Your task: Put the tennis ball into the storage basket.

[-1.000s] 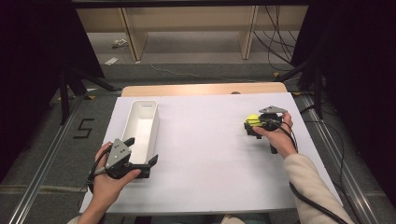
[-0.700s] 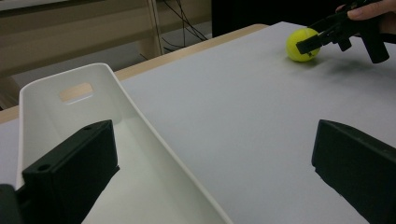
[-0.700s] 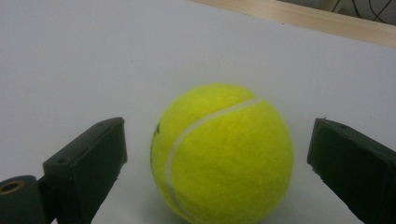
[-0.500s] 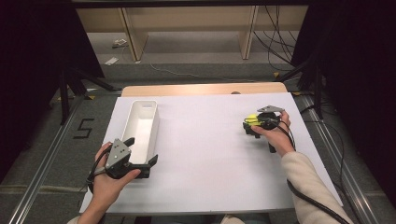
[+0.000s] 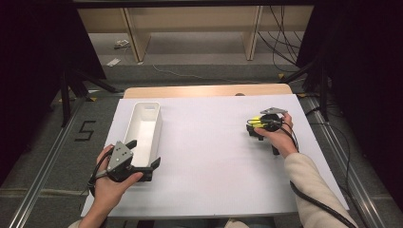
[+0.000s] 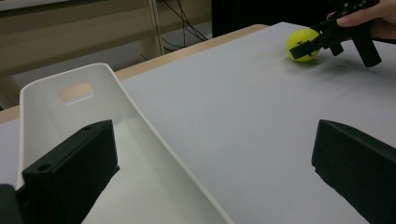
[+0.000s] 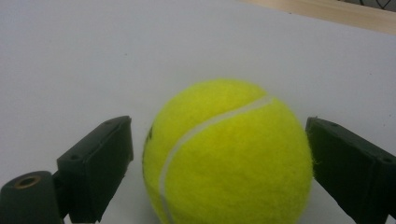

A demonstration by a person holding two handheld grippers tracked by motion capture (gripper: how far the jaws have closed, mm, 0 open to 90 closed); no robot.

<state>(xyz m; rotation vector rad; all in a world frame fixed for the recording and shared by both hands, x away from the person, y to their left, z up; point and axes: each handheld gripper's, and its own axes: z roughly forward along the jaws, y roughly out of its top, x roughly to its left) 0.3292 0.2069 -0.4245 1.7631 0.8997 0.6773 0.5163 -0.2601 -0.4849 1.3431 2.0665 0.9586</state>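
A yellow tennis ball (image 5: 256, 121) (image 6: 302, 44) (image 7: 229, 154) rests on the white tabletop at the right. My right gripper (image 5: 254, 127) (image 7: 219, 140) straddles it, and its jaws have just been closing. In the right gripper view a thin gap still shows between the left jaw and the ball, so the ball is not clamped. My left gripper (image 5: 142, 154) (image 6: 215, 158) is open at the near end of a long white bin (image 5: 153, 128) (image 6: 116, 88). One jaw hangs over the bin's inside and the other over the table, with the bin's wall between them.
The white board (image 5: 204, 161) covers the table, with a wooden strip (image 5: 204, 90) along the far edge. Shelving and cables stand on the floor beyond. A cable (image 5: 313, 202) trails from the right gripper beside the person's forearm.
The right gripper's jaws have drawn in around the ball. The left hand and the bin have stayed where they were.
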